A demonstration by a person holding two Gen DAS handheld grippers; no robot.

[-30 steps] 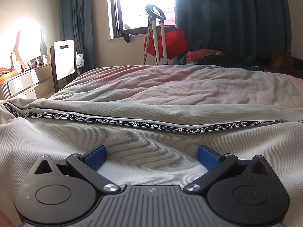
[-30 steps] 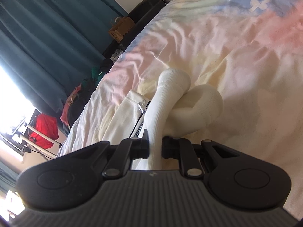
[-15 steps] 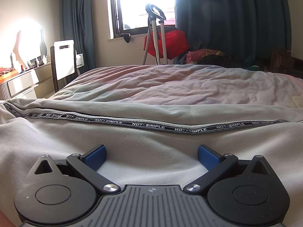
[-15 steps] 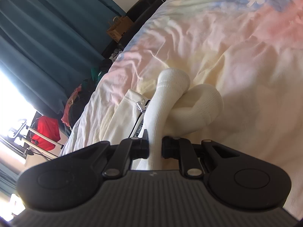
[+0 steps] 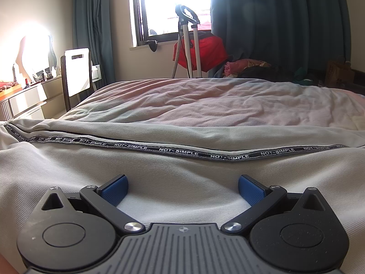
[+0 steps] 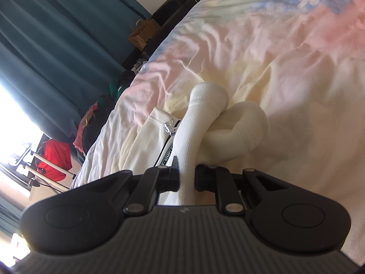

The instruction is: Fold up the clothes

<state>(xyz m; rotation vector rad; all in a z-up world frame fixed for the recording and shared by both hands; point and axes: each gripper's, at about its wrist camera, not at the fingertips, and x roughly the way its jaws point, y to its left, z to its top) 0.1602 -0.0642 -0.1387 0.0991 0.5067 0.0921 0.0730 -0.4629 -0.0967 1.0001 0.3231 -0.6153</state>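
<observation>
Right gripper (image 6: 187,178) clamped on white ribbed sleeve (image 6: 194,132), whose long axis runs ahead toward the bed's (image 6: 285,73) middle; left gripper (image 5: 182,193), jaws apart, rests on the garment body (image 5: 114,166) near the bed's edge.

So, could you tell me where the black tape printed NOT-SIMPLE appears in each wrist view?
Left wrist: the lettered tape runs across the whole picture on the pale garment, above the open left gripper.
Right wrist: only a short piece shows, left of the white cuff that the right gripper clamps.
Shared landmark: the red bag by the window.
</observation>
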